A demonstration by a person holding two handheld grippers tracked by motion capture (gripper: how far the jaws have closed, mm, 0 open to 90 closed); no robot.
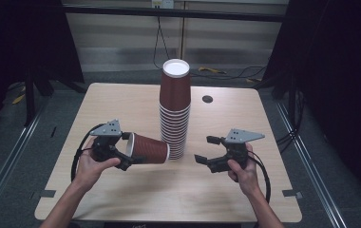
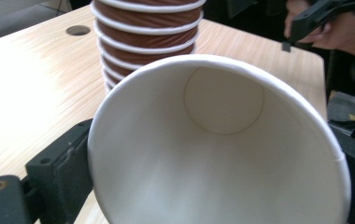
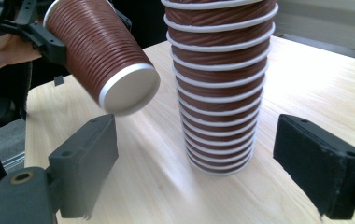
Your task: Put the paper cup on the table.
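Brown ribbed paper, white at every rim: that is what you are working with, and the tall stack of cups (image 1: 174,110) at the middle of the table (image 1: 121,194) is the landmark for everything else.

Your left gripper (image 1: 121,153) is clamped on one single cup (image 1: 149,148), held lying over on its side, just left of the stack's lower part and off the tabletop. Its mouth faces back toward your hand and its closed base (image 3: 130,88) points at the stack; the left gripper view looks straight down the white inside (image 2: 222,154), with a jaw on either side of the rim. Holding it by the rim end leaves the tapered base free, which I'd judge suits either a cup just drawn away from the stack or one about to be set down apart from it.

Your right gripper (image 1: 204,149) sits to the right of the stack, near its base, jaws standing apart with nothing between them. It looks placed to steady the stack.

Count: one loose cup, one stack. The stack shows roughly fifteen nested rims below its top cup; the lines crowd too tightly for an exact figure. One round hole (image 1: 207,99) lies in the tabletop behind and right of the stack.
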